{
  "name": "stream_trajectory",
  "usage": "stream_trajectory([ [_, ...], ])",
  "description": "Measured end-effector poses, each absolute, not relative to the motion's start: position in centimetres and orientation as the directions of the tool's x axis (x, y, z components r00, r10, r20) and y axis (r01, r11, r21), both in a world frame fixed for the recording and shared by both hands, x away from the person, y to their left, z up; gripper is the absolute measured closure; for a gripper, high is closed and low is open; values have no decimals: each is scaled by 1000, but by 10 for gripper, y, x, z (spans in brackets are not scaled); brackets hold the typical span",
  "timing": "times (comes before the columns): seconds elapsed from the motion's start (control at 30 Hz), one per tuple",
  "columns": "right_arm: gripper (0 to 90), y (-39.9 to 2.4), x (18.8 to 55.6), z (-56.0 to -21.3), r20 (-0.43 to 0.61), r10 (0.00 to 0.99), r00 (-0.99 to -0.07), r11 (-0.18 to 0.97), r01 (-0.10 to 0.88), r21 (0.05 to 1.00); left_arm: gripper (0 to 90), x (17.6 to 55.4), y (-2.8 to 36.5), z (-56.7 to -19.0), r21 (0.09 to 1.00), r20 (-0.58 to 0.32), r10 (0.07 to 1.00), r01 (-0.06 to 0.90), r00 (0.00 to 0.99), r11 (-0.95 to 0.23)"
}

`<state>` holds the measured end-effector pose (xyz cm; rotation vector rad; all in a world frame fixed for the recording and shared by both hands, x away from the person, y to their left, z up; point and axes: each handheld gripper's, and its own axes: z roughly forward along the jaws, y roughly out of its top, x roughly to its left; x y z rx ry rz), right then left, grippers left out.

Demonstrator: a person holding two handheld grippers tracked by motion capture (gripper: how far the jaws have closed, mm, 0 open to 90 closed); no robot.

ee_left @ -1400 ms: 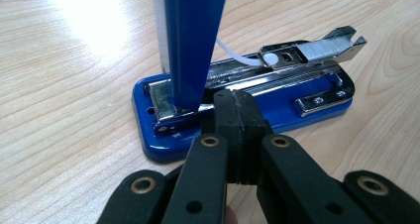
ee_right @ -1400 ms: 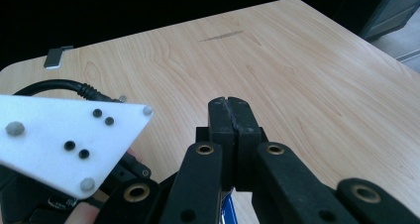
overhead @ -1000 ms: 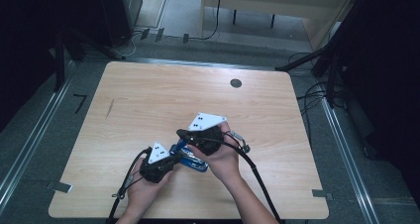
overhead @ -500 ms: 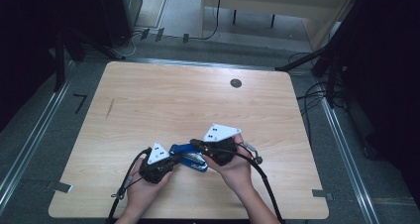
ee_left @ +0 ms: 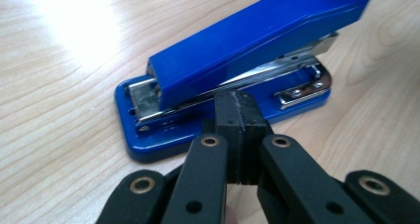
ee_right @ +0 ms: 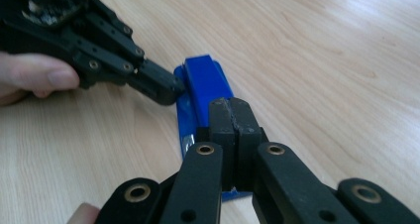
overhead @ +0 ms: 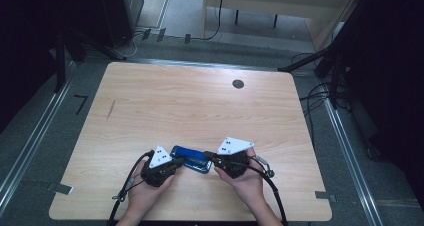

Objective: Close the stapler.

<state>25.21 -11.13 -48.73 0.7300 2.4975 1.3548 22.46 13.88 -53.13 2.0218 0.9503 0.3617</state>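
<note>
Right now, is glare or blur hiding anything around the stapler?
Left gripper view: a white glare patch on the table at upper left, clear of the stapler, which is sharp. Right gripper view: the stapler reads clearly; the far tabletop softens. High view: dark surroundings, evenly lit tabletop, stapler small but distinct.

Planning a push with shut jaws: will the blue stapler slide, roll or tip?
The stapler probably slides rather than rolls: its flat base lies on the table. It looks rigid, with metal parts, but the hinged top may dip if pressed.
</note>
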Motion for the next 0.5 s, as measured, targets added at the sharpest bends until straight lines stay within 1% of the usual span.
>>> stream_trajectory([
  [0.17, 900, -117, 249, -491, 45, 526, -850, 459, 328, 825, 900, 224, 139, -531, 797, -86, 735, 489, 673, -355],
  [0.3, 900, -120, 246, -497, 10, 553, -833, 483, 330, 811, 900, 224, 139, -531, 797, -84, 728, 485, 681, -362],
  [0.43, 900, -124, 244, -504, 29, 576, -817, 464, 356, 811, 900, 224, 139, -531, 795, -85, 728, 486, 680, -362],
  [0.5, 900, -126, 244, -498, 50, 581, -812, 408, 344, 846, 900, 225, 138, -531, 793, -85, 728, 489, 680, -363],
])
